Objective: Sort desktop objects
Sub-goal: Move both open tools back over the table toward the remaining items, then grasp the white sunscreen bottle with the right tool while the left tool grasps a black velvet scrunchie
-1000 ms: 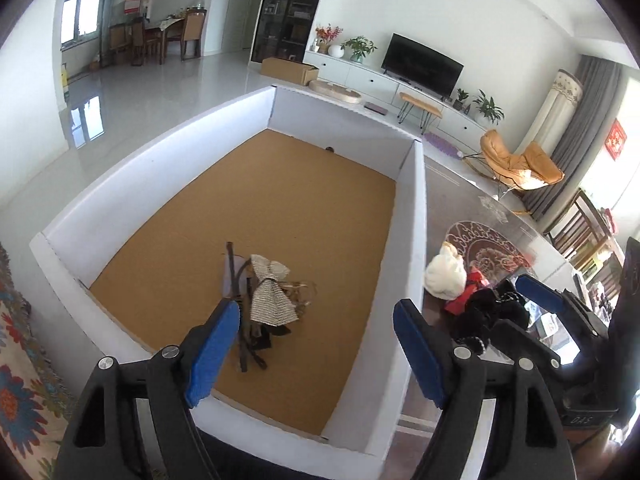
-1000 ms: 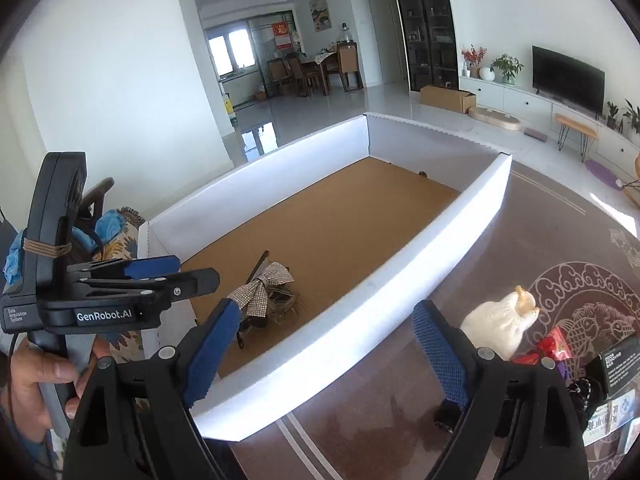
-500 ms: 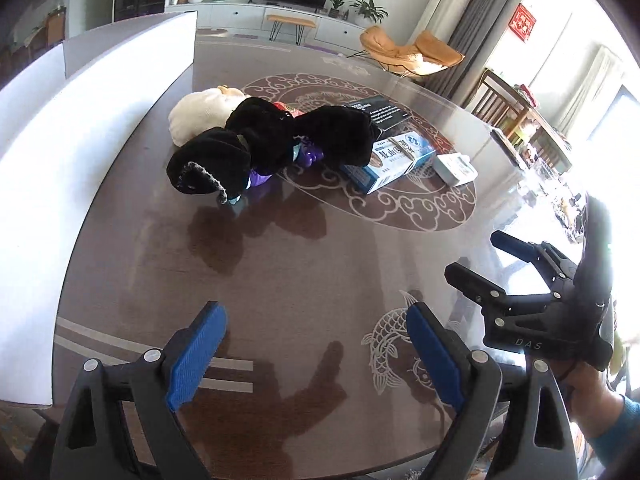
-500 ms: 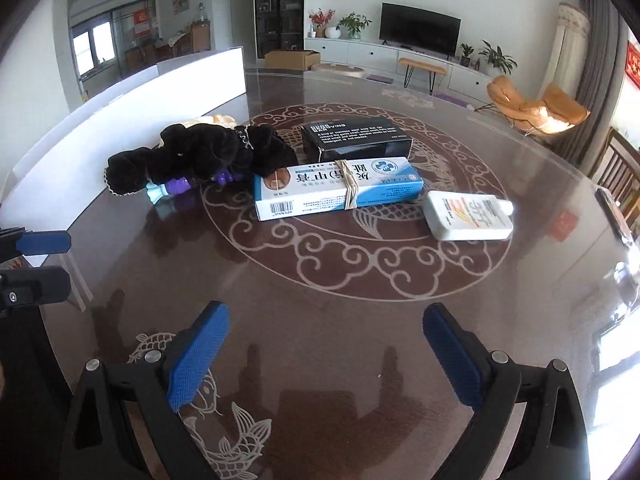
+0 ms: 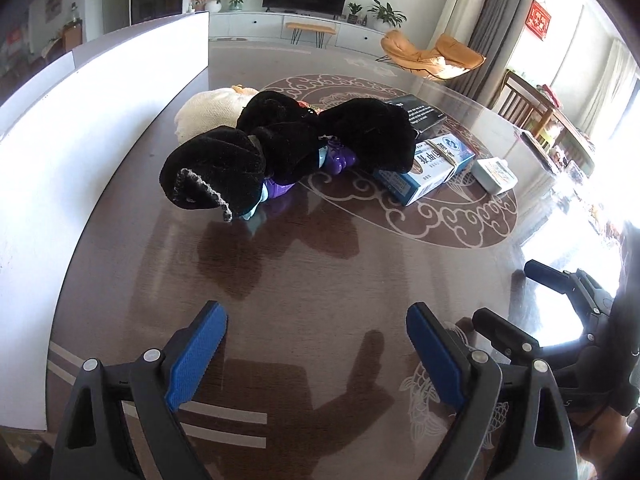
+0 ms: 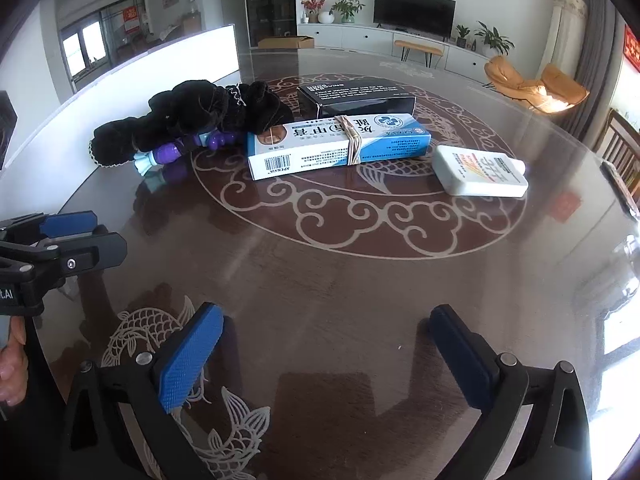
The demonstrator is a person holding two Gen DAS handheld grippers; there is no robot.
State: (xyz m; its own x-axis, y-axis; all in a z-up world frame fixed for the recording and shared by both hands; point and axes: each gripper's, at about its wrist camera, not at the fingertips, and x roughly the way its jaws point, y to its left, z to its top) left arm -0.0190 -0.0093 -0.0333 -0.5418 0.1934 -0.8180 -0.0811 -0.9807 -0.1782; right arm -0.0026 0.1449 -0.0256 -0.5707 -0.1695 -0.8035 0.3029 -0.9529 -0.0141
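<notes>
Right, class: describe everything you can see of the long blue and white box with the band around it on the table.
The blue and white box is a long, flat carton, apparently cardboard, printed with Chinese characters, a round logo and a barcode at its left end. A tan rubber band wraps its middle. It lies flat on the dark patterned table, closed and apparently undamaged. A black box sits directly behind it, black fabric items press against its left end, and a white bottle lies apart to its right.

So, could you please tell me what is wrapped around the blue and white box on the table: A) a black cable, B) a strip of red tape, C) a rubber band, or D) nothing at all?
C: a tan rubber band circles the middle of the blue and white box, seen clearly from the right wrist.
</notes>
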